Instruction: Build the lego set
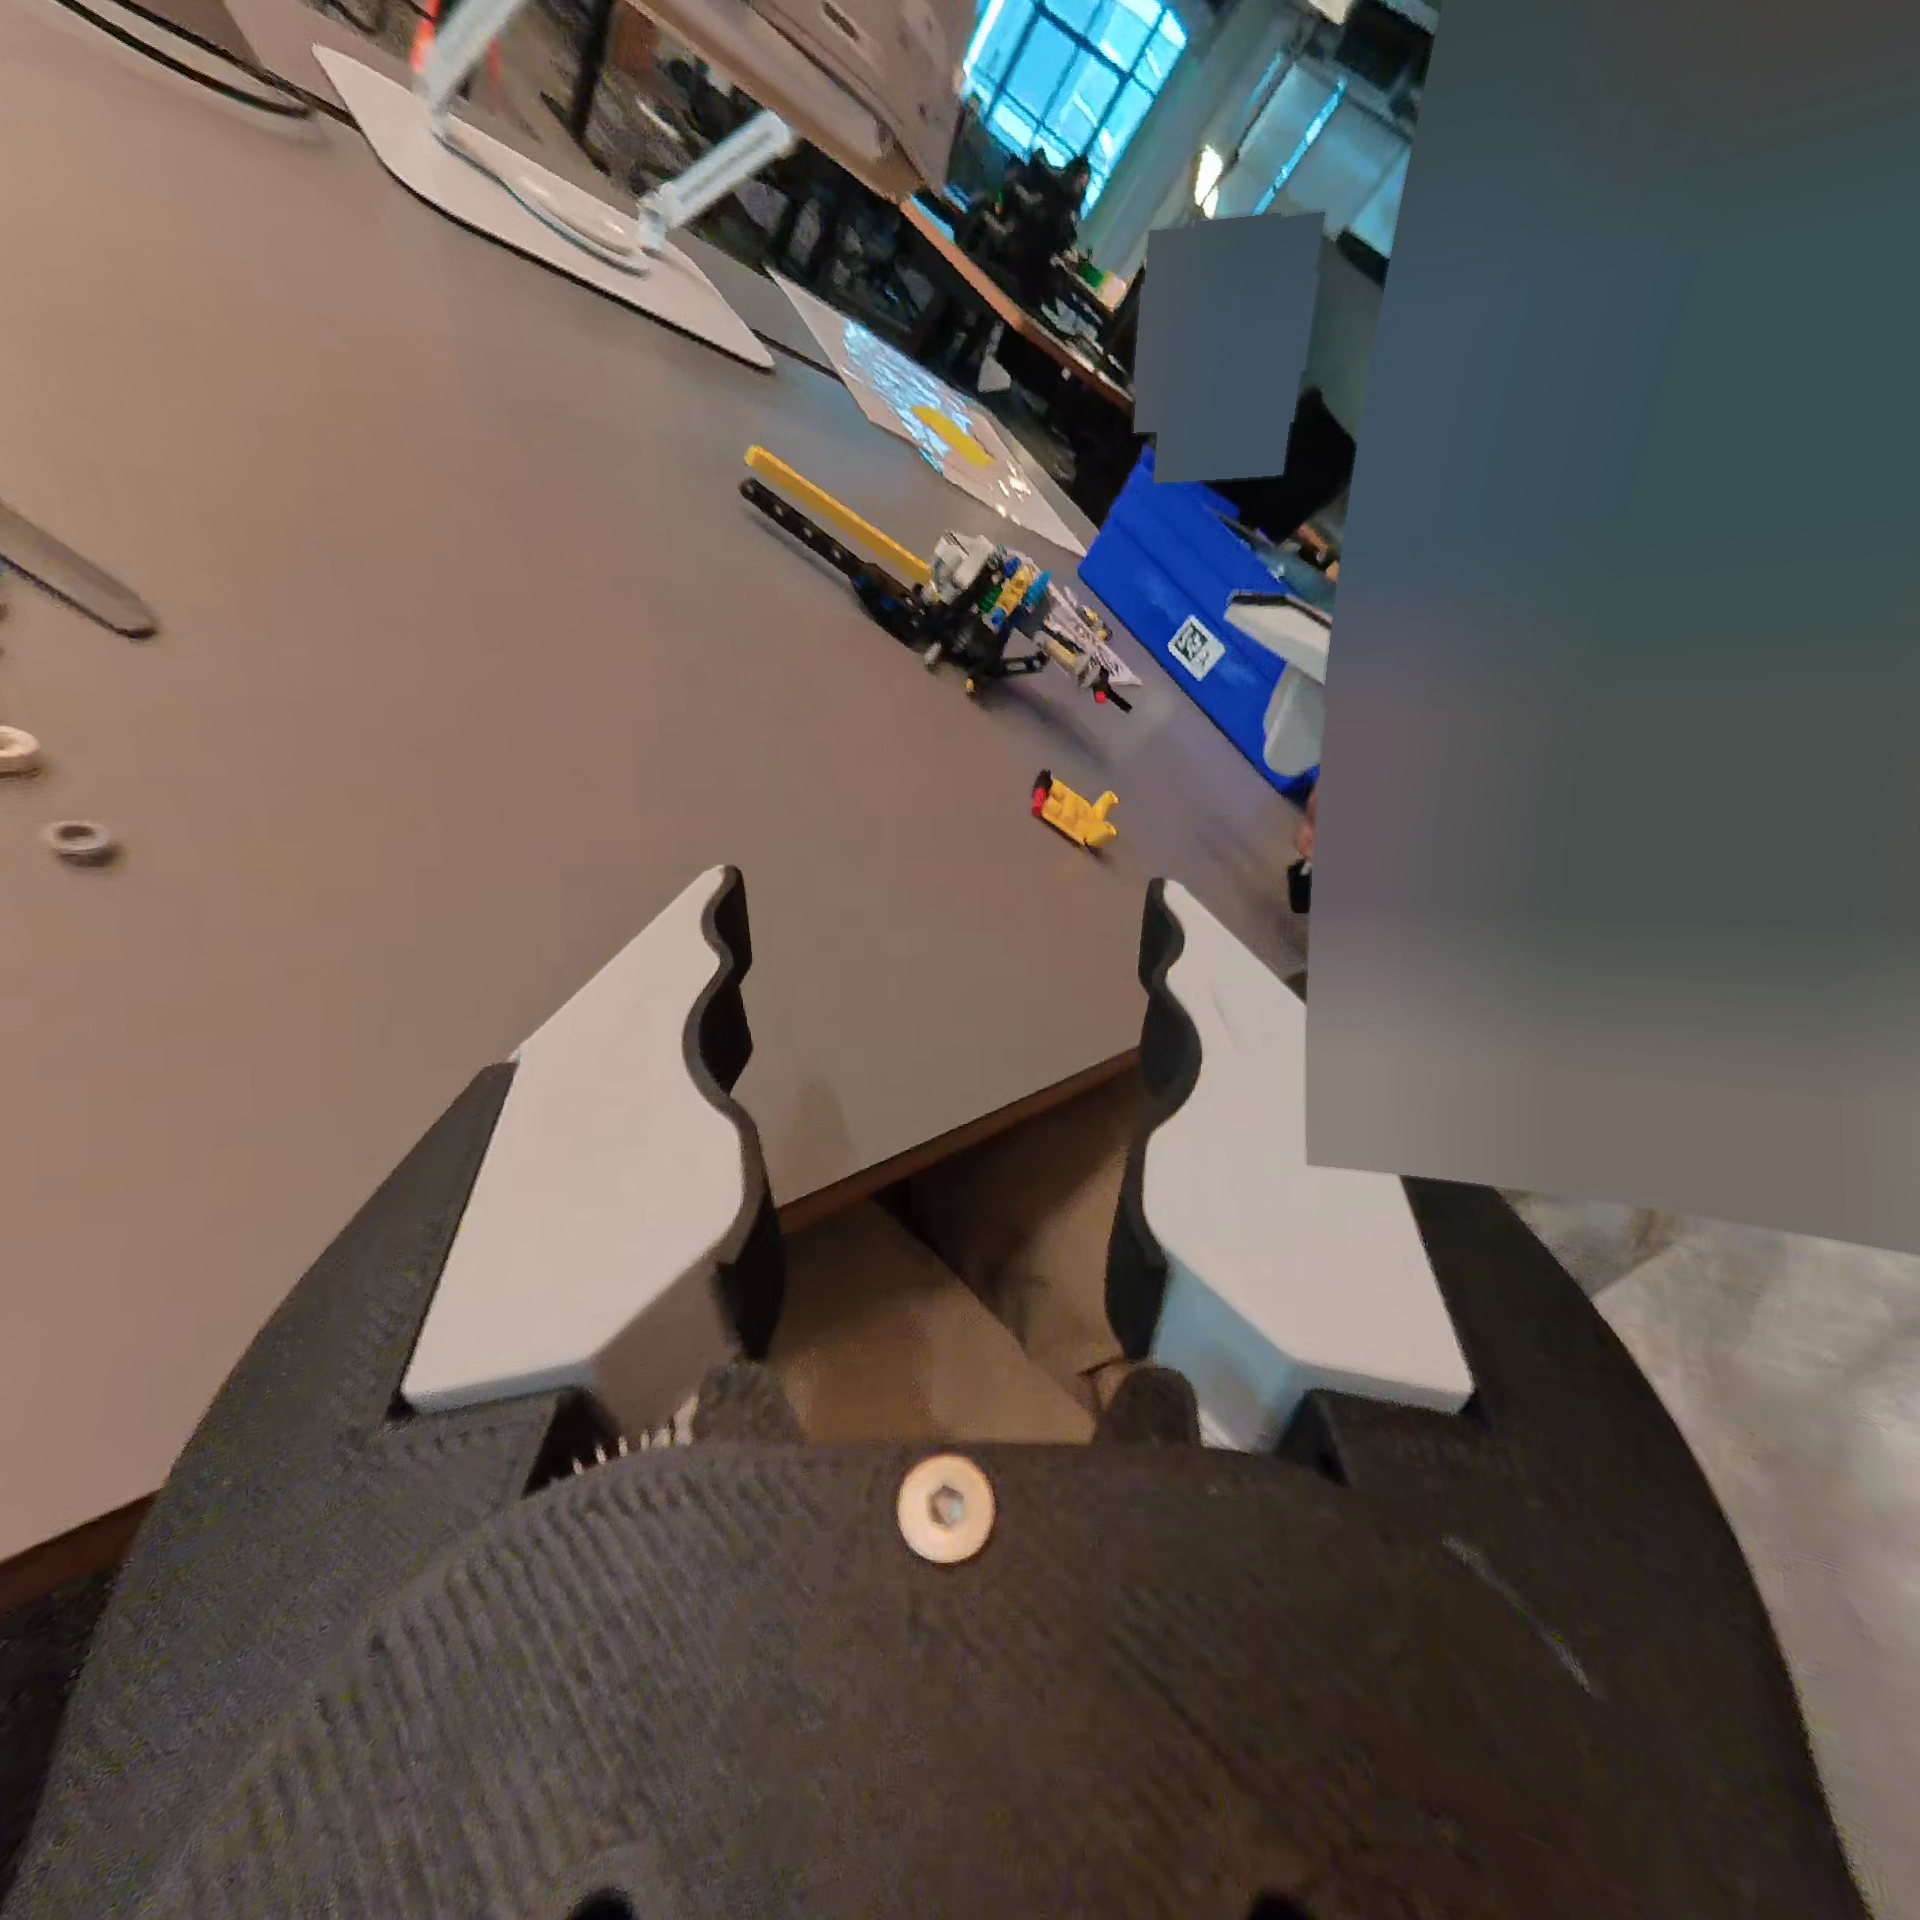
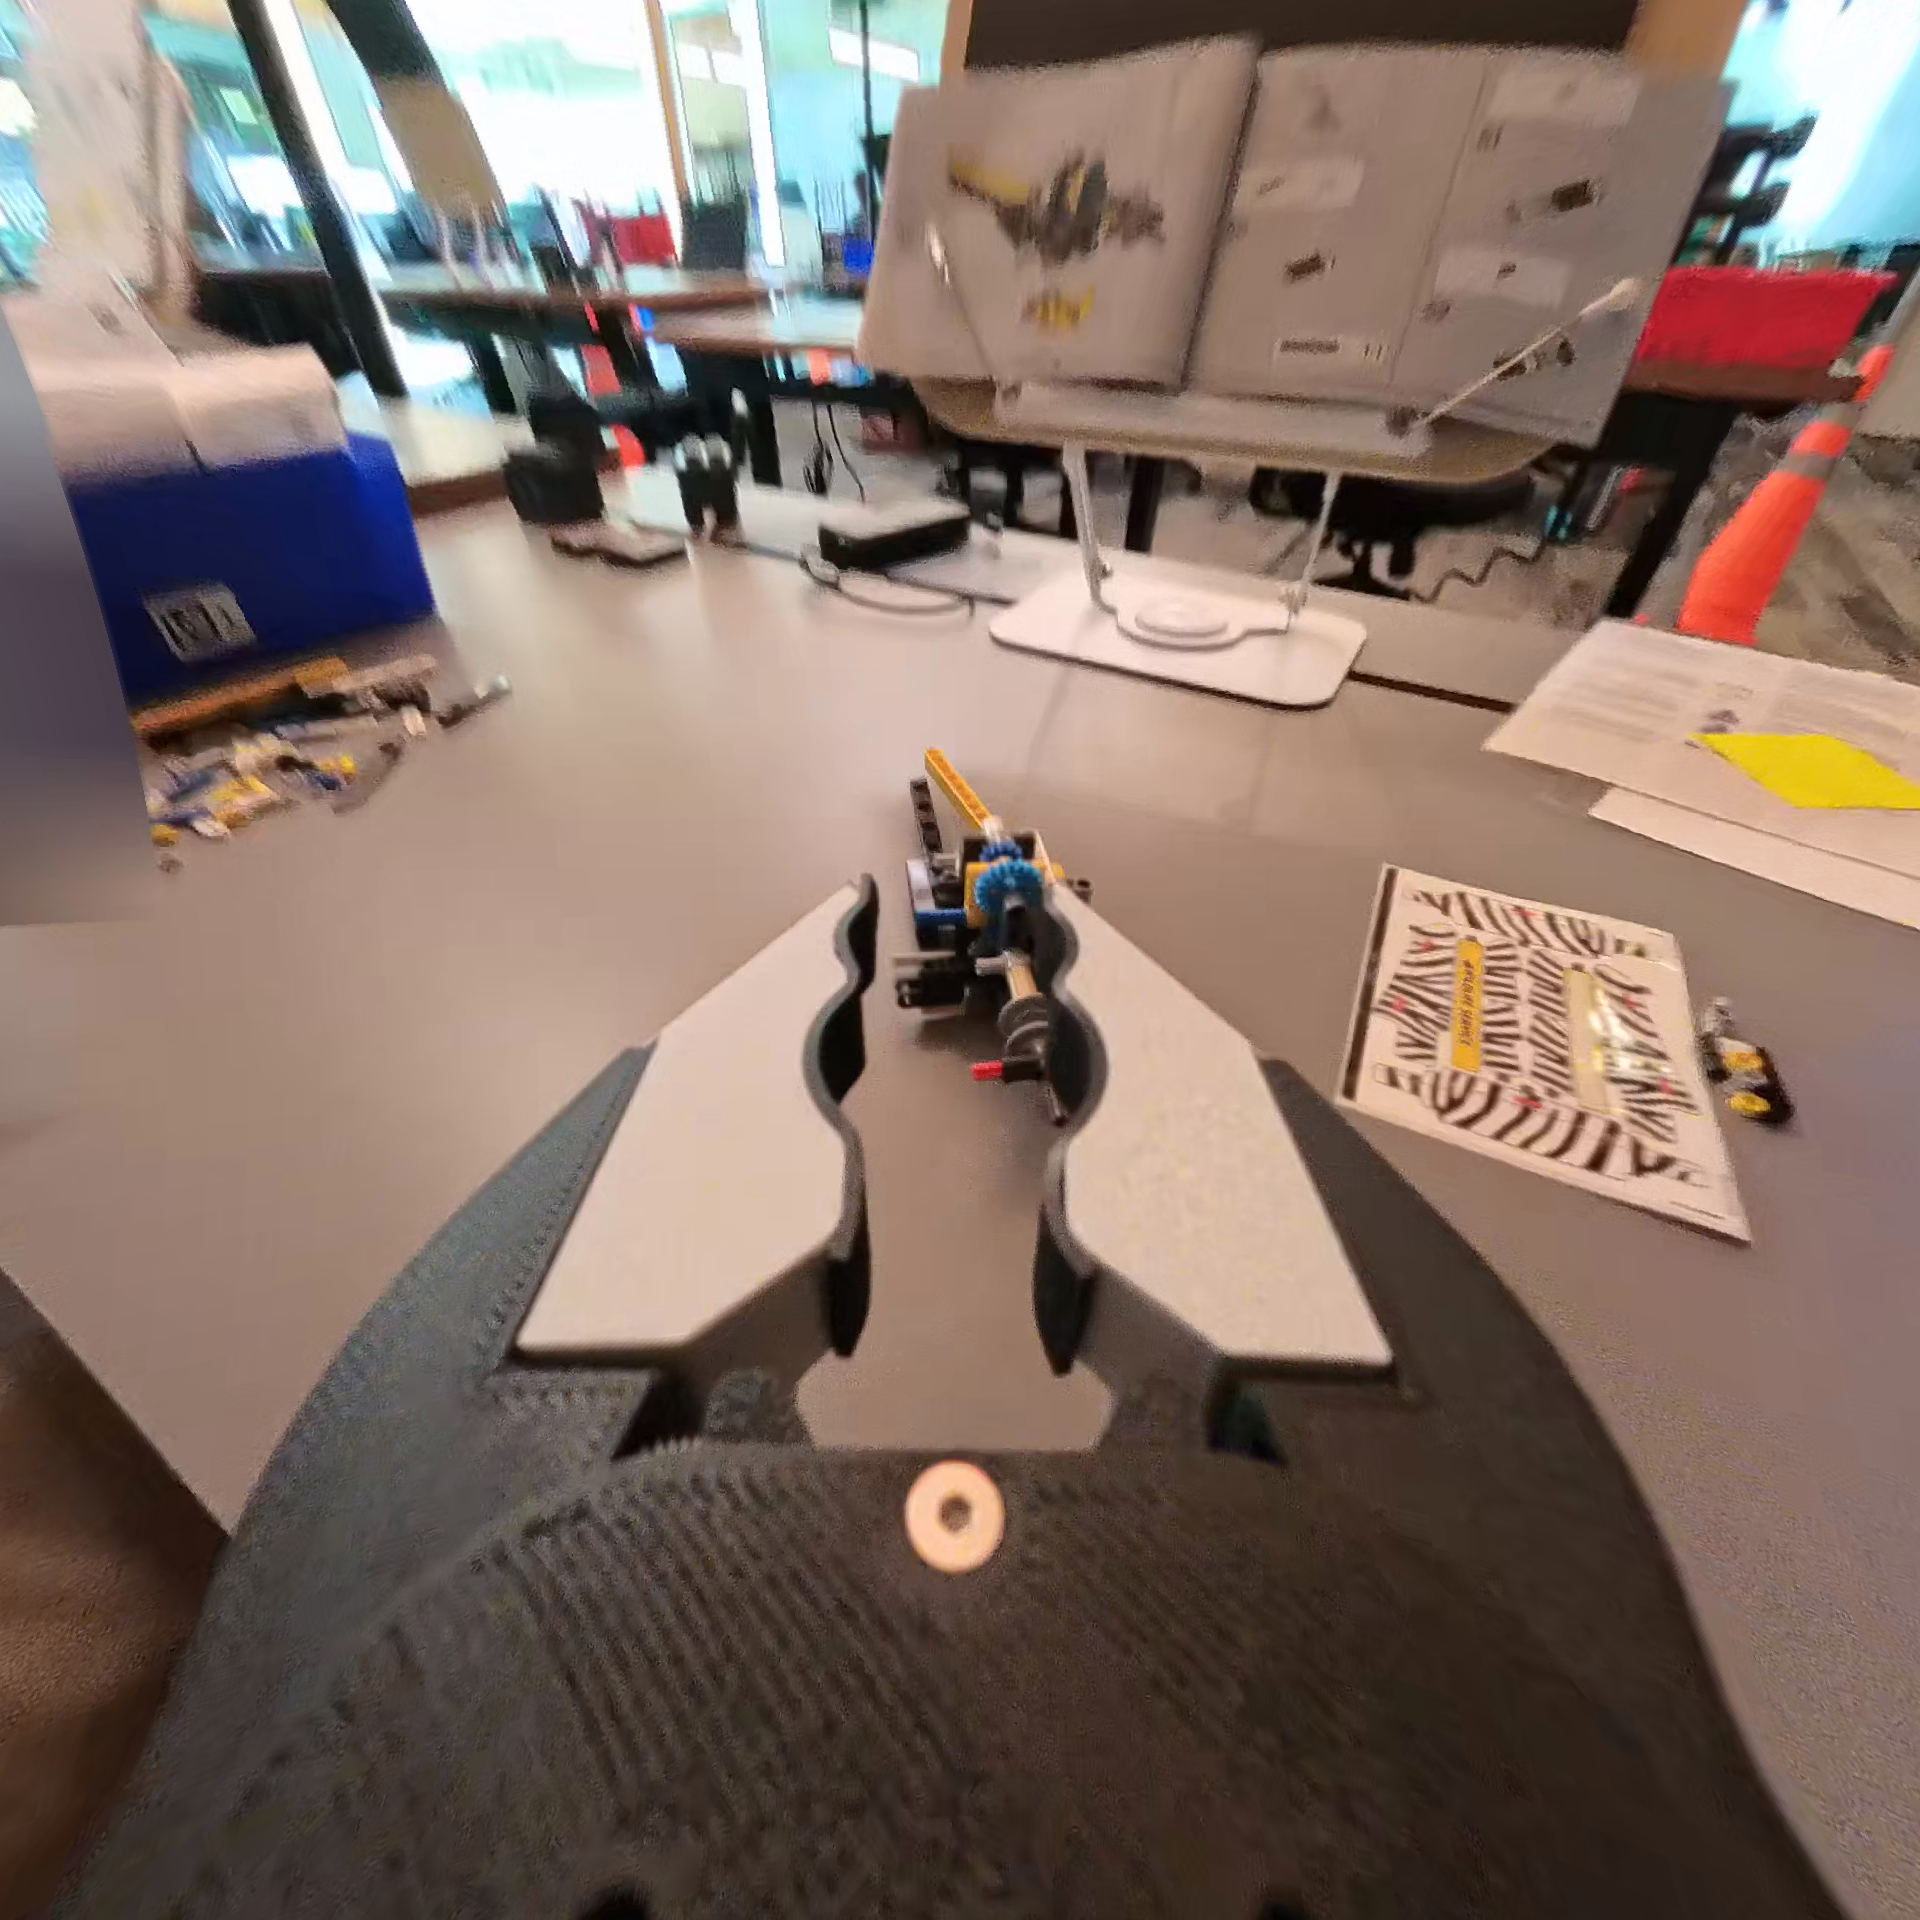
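Observation:
A half-built lego model with a yellow beam, a black beam and a blue gear lies on the grey table. My right gripper is open and empty, its tips on either side of the model's near end, the right finger close against its axle. In the left wrist view the same model lies far ahead. My left gripper is open and empty, tilted above the table's near edge. A small yellow lego piece lies beyond its tips.
A blue bin stands at the left with loose lego parts in front. A striped sticker sheet, small wheel parts, papers and an instruction booklet on a stand are at the right and back. About 30 cm separates my left fingertips from my right.

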Demonstrator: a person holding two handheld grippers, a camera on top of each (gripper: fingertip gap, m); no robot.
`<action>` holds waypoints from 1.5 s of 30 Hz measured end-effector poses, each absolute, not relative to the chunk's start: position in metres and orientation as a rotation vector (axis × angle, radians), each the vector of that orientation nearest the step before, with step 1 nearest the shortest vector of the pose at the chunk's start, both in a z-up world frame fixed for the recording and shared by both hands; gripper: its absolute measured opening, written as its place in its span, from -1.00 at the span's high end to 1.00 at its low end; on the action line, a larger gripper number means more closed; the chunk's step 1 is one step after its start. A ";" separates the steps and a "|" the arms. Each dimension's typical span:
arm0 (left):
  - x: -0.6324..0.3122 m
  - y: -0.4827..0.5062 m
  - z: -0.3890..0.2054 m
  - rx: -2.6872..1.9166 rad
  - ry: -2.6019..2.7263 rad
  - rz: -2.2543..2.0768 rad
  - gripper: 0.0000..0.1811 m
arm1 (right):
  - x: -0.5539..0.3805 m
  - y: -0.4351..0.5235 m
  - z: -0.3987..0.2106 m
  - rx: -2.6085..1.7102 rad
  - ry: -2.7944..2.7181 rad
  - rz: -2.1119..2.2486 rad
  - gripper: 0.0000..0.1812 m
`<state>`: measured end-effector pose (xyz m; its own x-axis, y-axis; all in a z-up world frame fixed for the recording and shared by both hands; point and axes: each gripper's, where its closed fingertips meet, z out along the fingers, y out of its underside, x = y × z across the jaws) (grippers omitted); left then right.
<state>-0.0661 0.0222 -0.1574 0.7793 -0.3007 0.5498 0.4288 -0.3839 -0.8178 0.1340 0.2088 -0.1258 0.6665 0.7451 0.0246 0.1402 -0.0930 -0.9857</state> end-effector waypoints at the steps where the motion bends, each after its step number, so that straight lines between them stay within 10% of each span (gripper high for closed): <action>1: -0.061 0.023 -0.160 -1.821 -0.078 -0.775 0.18 | 0.135 0.207 -0.127 -1.593 -0.712 0.631 0.67; 45: -0.043 0.031 -0.169 -1.852 0.063 -0.590 0.24 | 0.160 0.210 -0.158 -1.762 -0.653 0.775 0.68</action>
<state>-0.0428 0.0310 -0.1691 0.8730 -0.3244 0.3642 0.2404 -0.3635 -0.9000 0.1604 0.2102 -0.1577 0.6406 0.7439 -0.1906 0.0610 -0.2967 -0.9530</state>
